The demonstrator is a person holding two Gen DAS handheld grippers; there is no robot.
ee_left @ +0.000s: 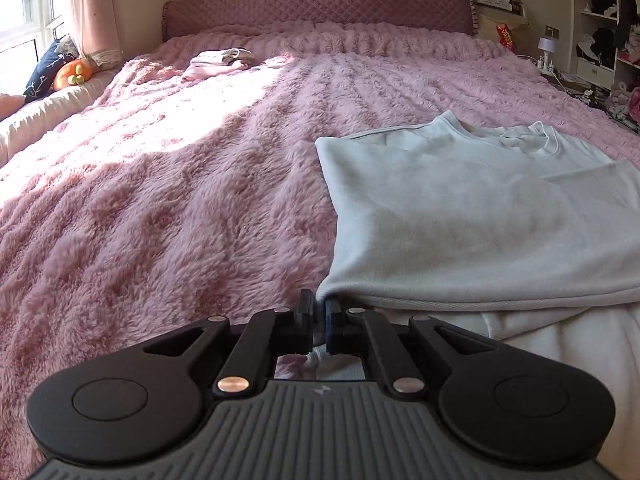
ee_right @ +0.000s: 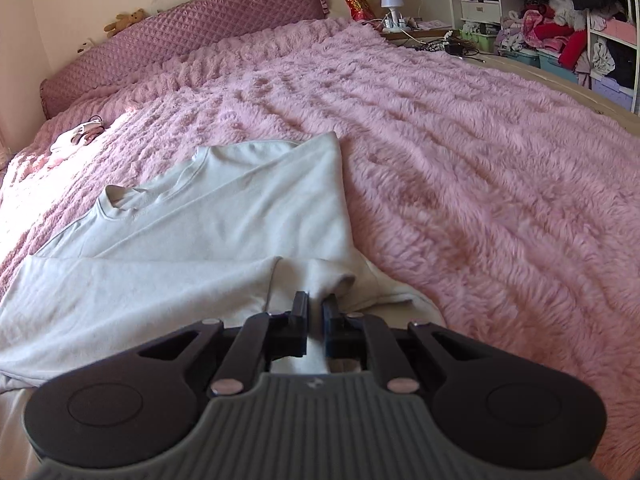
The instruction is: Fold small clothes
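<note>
A pale white shirt [ee_left: 460,208] lies on the pink fluffy bedspread [ee_left: 180,200], collar toward the headboard, its sides folded inward. My left gripper [ee_left: 319,304] is shut on the shirt's near left hem corner. In the right wrist view the same shirt [ee_right: 200,232] lies at the left, and my right gripper [ee_right: 316,304] is shut on its near right hem corner. Both grippers are low at the near edge of the bed.
A small pile of folded pale clothes [ee_left: 222,62] lies near the quilted purple headboard [ee_left: 320,4], also seen far left in the right wrist view [ee_right: 78,134]. A bedside table with a lamp [ee_right: 390,8] and cluttered shelves [ee_right: 560,20] stand at the right.
</note>
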